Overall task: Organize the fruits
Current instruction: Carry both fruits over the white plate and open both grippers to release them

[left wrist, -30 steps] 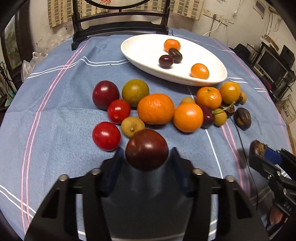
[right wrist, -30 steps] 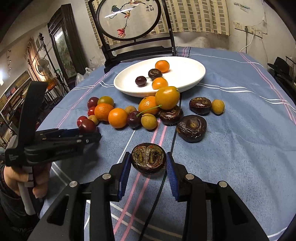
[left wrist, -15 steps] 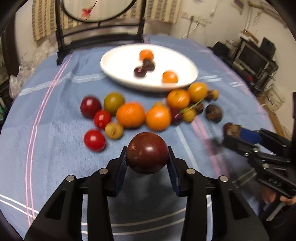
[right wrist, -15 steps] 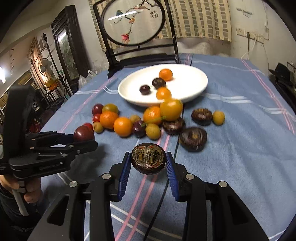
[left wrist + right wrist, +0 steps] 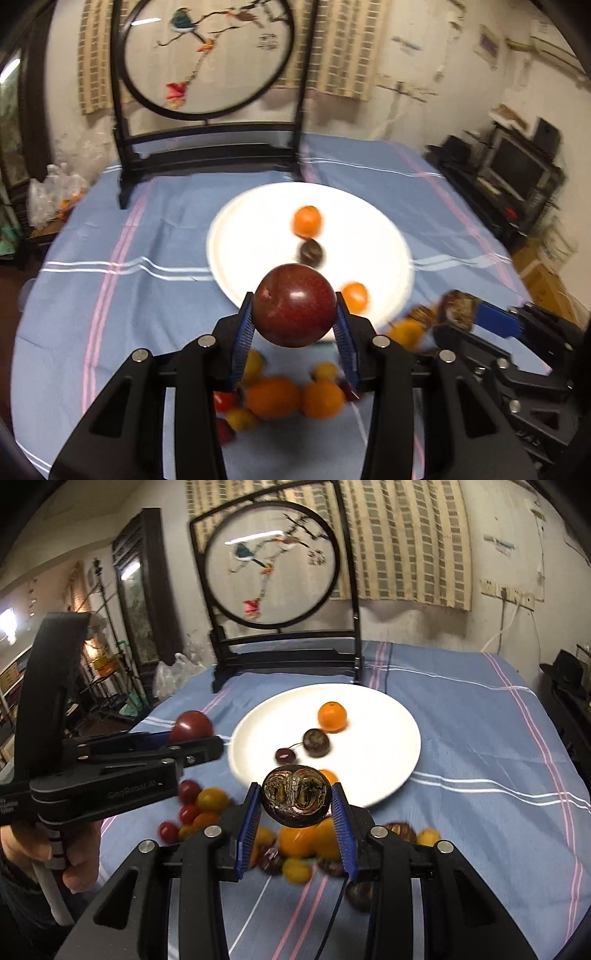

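Plum (image 5: 294, 310) sits clamped between the blue pads of the left gripper (image 5: 294, 325), lifted clear of the cloth — dark red, glossy, w/ the white plate (image 5: 240, 236) just beyond it at 12 o'clock. Right gripper (image 5: 295, 805) is closed on a halved dark fruit (image 5: 295, 799), cut face toward the lens, also held up off the table, plate rim behind it. On the plate: an orange (image 5: 332, 716) toward 12, a dark round fruit (image 5: 316, 742) mid-plate, a cherry (image 5: 284, 754) w/ stem beside it, another orange one partly hidden behind the held half. Rest of the fruit pile (image 5: 199, 808) lies on the blue striped cloth (image 5: 480, 738) below both claws, approx 6 o'clock from the plate — blurred
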A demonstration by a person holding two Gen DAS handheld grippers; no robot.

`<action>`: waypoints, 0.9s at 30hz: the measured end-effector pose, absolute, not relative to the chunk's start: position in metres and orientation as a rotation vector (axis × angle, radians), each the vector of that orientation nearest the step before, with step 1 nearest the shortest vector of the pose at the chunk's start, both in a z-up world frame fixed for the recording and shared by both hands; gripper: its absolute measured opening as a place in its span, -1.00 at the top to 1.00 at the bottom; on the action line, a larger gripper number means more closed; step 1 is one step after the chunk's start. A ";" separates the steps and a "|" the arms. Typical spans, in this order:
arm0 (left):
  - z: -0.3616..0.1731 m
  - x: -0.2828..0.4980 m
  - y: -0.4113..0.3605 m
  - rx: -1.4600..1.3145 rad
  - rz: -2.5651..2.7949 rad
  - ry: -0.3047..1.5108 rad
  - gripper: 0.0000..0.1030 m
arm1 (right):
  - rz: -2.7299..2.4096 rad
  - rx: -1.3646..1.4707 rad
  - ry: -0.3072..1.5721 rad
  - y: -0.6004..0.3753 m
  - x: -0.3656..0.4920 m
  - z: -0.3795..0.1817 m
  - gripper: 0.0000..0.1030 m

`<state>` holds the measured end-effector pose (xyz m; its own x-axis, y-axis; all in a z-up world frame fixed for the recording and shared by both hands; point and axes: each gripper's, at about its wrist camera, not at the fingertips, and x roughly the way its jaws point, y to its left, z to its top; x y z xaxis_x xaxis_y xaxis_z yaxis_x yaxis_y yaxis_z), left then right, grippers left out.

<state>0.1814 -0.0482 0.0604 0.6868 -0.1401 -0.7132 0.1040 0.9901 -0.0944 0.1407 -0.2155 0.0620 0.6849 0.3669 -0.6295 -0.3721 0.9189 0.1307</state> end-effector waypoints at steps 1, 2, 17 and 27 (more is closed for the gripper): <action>0.059 0.187 -0.048 -0.049 -0.128 0.803 0.22 | 0.403 0.001 0.715 -0.216 0.150 0.059 0.26; 0.056 0.194 -0.046 -0.054 -0.122 0.810 0.22 | 0.389 0.012 0.728 -0.217 0.159 0.056 0.25; 0.000 0.250 -0.038 -0.083 -0.085 0.951 0.22 | 0.289 0.102 0.849 -0.232 0.222 0.005 0.25; -0.005 0.250 -0.042 -0.085 -0.115 0.935 0.01 | 0.275 0.118 0.839 -0.233 0.229 0.001 -0.06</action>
